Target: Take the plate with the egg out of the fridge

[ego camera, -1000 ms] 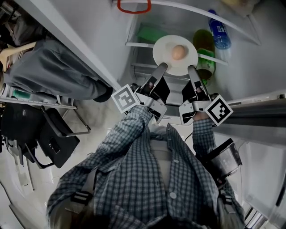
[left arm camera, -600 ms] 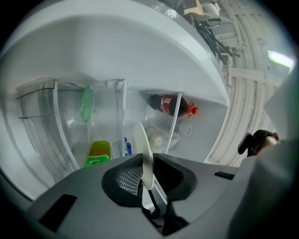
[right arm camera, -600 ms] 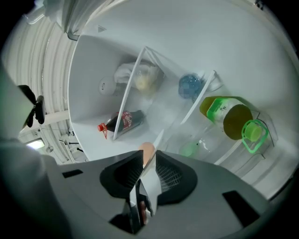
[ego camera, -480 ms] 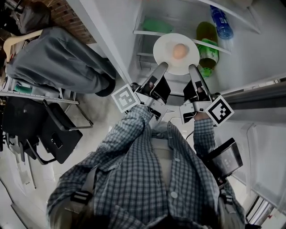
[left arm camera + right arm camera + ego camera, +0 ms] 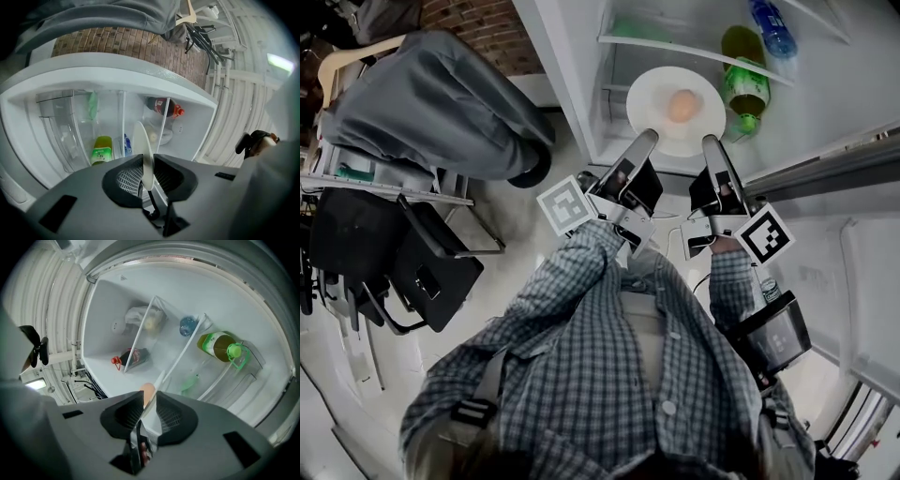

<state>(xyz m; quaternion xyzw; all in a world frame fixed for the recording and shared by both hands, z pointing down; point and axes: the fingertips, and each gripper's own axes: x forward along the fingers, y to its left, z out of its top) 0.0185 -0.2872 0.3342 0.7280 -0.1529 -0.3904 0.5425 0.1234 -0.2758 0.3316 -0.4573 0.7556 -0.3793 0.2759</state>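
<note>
A white plate (image 5: pixel 661 133) with a brown egg (image 5: pixel 681 105) on it hangs level in front of the open fridge (image 5: pixel 572 56), just outside its shelves. My left gripper (image 5: pixel 645 141) is shut on the plate's near left rim, and my right gripper (image 5: pixel 711 143) is shut on its near right rim. In the left gripper view the plate (image 5: pixel 143 152) shows edge-on, pinched between the two jaws. In the right gripper view the plate's rim (image 5: pixel 151 411) sits clamped between the jaws, with the egg (image 5: pixel 148 391) just beyond them.
Inside the fridge lie a green bottle (image 5: pixel 743 62), a blue-capped bottle (image 5: pixel 769 21) and a green packet (image 5: pixel 633 29) on glass shelves. A cola bottle (image 5: pixel 164 106) lies deeper inside. A dark chair (image 5: pixel 412 272) stands at the left, and the fridge door (image 5: pixel 848 206) at the right.
The plate with the egg has come back out of the fridge between both grippers; the shelves and bottles now lie farther away from it.
</note>
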